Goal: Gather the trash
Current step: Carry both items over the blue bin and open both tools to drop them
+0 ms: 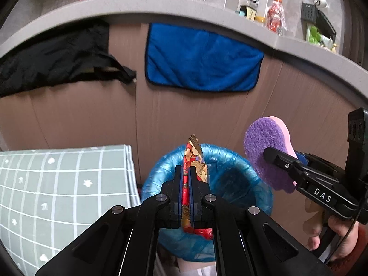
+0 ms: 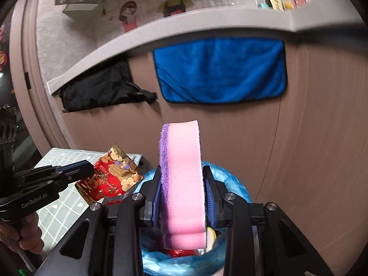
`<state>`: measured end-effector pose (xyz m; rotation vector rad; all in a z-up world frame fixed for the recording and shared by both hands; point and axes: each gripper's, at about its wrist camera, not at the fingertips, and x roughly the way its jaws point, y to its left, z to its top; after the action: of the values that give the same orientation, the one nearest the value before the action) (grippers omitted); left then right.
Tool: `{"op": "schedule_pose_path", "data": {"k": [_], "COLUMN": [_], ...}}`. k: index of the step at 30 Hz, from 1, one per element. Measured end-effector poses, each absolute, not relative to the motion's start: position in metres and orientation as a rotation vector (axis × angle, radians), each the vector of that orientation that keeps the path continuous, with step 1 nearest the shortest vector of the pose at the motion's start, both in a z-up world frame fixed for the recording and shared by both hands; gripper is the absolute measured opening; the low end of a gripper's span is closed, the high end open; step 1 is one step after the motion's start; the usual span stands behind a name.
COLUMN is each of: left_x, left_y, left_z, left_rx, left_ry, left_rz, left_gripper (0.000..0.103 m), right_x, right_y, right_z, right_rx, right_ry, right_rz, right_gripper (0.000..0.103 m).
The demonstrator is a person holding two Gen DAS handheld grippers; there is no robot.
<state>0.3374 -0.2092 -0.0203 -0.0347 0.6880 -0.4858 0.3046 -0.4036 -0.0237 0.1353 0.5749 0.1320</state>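
Observation:
My left gripper (image 1: 185,172) is shut on a flat red and gold snack wrapper (image 1: 195,158), held edge-on above a bin lined with a blue plastic bag (image 1: 237,179). The right wrist view shows the same wrapper (image 2: 110,179) from its side, in the left gripper (image 2: 90,170). My right gripper (image 2: 181,172) is shut on a pink sponge with a purple scouring side (image 2: 181,179), upright over the bin (image 2: 232,181). In the left wrist view the sponge (image 1: 266,147) and right gripper (image 1: 268,153) hang at the bin's right rim.
A brown cabinet front (image 1: 92,115) stands behind the bin, with a blue towel (image 1: 202,57) and a black cloth (image 1: 53,57) draped over it. A grey checked cushion (image 1: 57,179) lies left of the bin. Bottles (image 1: 274,15) and a rack sit on the grey counter (image 1: 161,4) above.

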Motion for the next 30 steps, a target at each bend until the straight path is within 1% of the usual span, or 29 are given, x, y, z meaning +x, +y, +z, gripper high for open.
{"op": "schedule_pose_path", "data": {"k": [9, 12, 14, 15, 16, 20, 22, 23, 24, 26, 30], "left_x": [0.358, 0.365, 0.366, 0.366, 0.365, 0.363, 0.356, 0.351, 0.345, 0.332, 0.292], "left_y": [-0.225, -0.223, -0.222, -0.221, -0.22, -0.215, -0.211, -0.208, -0.202, -0.19, -0.161], "left_z": [-0.056, -0.06, -0.061, -0.06, -0.059, -0.056, -0.052, -0.049, -0.046, -0.041, -0.027], "left_rx": [-0.053, -0.075, -0.074, -0.068, -0.065, -0.084, -0.078, -0.073, -0.083, -0.115, -0.133], "left_ry": [0.767, 0.788, 0.785, 0.779, 0.775, 0.793, 0.784, 0.774, 0.761, 0.741, 0.683], "left_rz": [-0.498, -0.487, -0.479, -0.472, -0.47, -0.485, -0.46, -0.446, -0.45, -0.458, -0.416], "left_gripper": [0.004, 0.006, 0.006, 0.006, 0.006, 0.006, 0.011, 0.021, 0.036, 0.047, 0.047], "right_x": [0.33, 0.335, 0.336, 0.335, 0.333, 0.324, 0.317, 0.311, 0.307, 0.296, 0.266], "right_y": [-0.417, -0.419, -0.42, -0.419, -0.42, -0.416, -0.416, -0.415, -0.415, -0.411, -0.395], "right_z": [-0.06, -0.069, -0.074, -0.075, -0.076, -0.075, -0.074, -0.072, -0.071, -0.066, -0.053], "right_rx": [0.174, 0.193, 0.194, 0.193, 0.194, 0.2, 0.208, 0.215, 0.219, 0.223, 0.216], "right_ry": [0.641, 0.659, 0.666, 0.667, 0.665, 0.658, 0.654, 0.652, 0.65, 0.644, 0.634], "right_rz": [0.116, 0.101, 0.084, 0.083, 0.084, 0.088, 0.079, 0.077, 0.074, 0.072, 0.081], "right_gripper": [0.029, 0.032, 0.039, 0.048, 0.051, 0.051, 0.051, 0.051, 0.051, 0.051, 0.051]}}
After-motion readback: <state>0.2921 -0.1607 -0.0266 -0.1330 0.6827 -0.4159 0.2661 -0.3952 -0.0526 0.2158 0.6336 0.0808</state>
